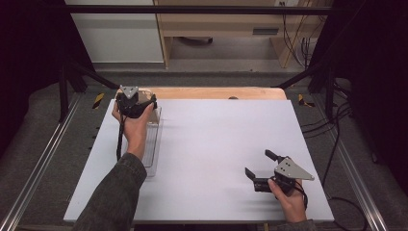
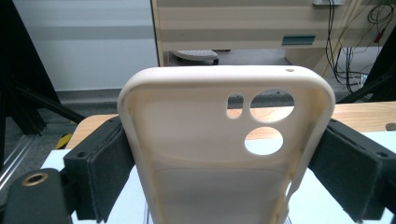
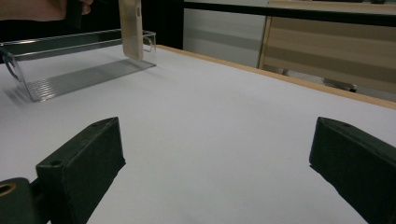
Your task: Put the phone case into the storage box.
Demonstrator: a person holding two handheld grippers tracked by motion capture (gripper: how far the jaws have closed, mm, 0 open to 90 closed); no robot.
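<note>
Phone case clamped by its long edges in the left gripper, long axis upright over the far end of the clear tray; right gripper spread wide, idle, well apart from the tray.

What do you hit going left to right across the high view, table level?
Left gripper clamped on the phone case, over the far end of the clear tray → bare table → right gripper, jaws open.
</note>
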